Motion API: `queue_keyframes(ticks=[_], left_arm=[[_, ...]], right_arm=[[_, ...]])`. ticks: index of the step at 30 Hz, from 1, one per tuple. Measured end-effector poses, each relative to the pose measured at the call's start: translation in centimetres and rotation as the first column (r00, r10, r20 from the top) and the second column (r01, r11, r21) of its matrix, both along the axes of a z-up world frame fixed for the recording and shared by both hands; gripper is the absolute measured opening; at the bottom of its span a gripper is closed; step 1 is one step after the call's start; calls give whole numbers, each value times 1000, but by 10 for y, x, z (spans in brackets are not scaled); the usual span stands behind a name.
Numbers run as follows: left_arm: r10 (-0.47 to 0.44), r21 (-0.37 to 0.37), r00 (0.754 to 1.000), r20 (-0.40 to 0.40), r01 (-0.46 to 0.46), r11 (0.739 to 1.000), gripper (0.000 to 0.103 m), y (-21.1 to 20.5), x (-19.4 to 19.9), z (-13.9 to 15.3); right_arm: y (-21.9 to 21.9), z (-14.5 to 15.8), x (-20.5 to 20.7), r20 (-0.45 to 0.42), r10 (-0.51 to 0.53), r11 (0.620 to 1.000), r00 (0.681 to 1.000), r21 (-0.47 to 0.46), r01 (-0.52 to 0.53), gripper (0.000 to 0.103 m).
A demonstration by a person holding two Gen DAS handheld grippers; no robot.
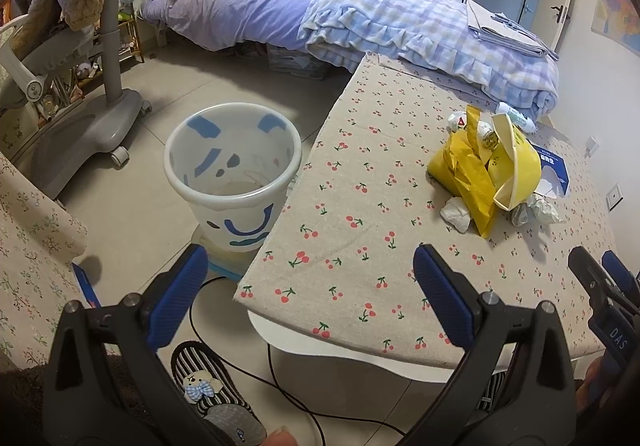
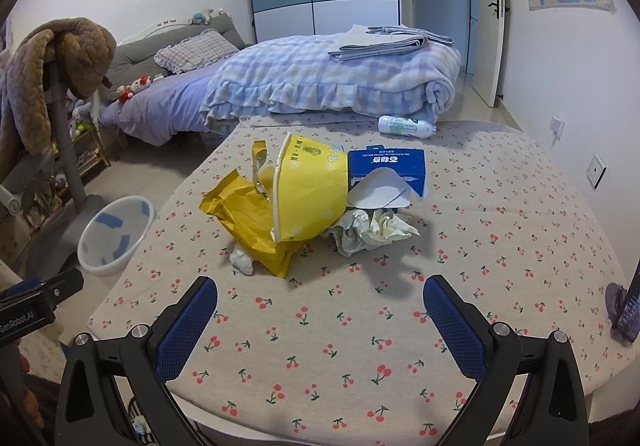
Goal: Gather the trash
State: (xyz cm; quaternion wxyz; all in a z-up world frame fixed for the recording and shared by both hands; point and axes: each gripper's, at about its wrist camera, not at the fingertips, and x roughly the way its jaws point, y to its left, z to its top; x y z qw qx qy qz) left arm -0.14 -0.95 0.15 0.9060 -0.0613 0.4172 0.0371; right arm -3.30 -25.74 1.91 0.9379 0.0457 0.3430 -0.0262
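A pile of trash lies on the cherry-print table [image 2: 360, 326]: a tipped yellow paper bowl [image 2: 310, 192], a yellow wrapper [image 2: 248, 222], crumpled tissues [image 2: 370, 230], a small white wad [image 2: 243, 260] and a blue carton [image 2: 390, 168]. A white bottle [image 2: 406, 125] lies at the far edge. The same yellow bowl [image 1: 518, 166] and wrapper [image 1: 466, 170] show in the left wrist view. A white bin [image 1: 232, 174] with blue marks stands on the floor left of the table, seemingly empty. My left gripper [image 1: 312, 278] is open over the table's near left corner. My right gripper [image 2: 320, 306] is open in front of the pile, touching nothing.
A bed with a checked blanket [image 2: 320, 82] stands behind the table. A grey rolling stand [image 1: 108, 46] draped with clothes is on the floor at left. A black cable [image 1: 280, 378] and a striped slipper [image 1: 212, 378] lie on the floor under my left gripper.
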Motion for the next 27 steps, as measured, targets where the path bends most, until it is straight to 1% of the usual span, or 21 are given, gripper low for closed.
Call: queue_keyframes(ticks=[27], left_arm=[[-4, 15, 1000, 4, 4, 1000, 102, -3, -3, -3]], right_arm=[[0, 0, -1, 3, -1, 1000, 1000, 2, 1, 103]])
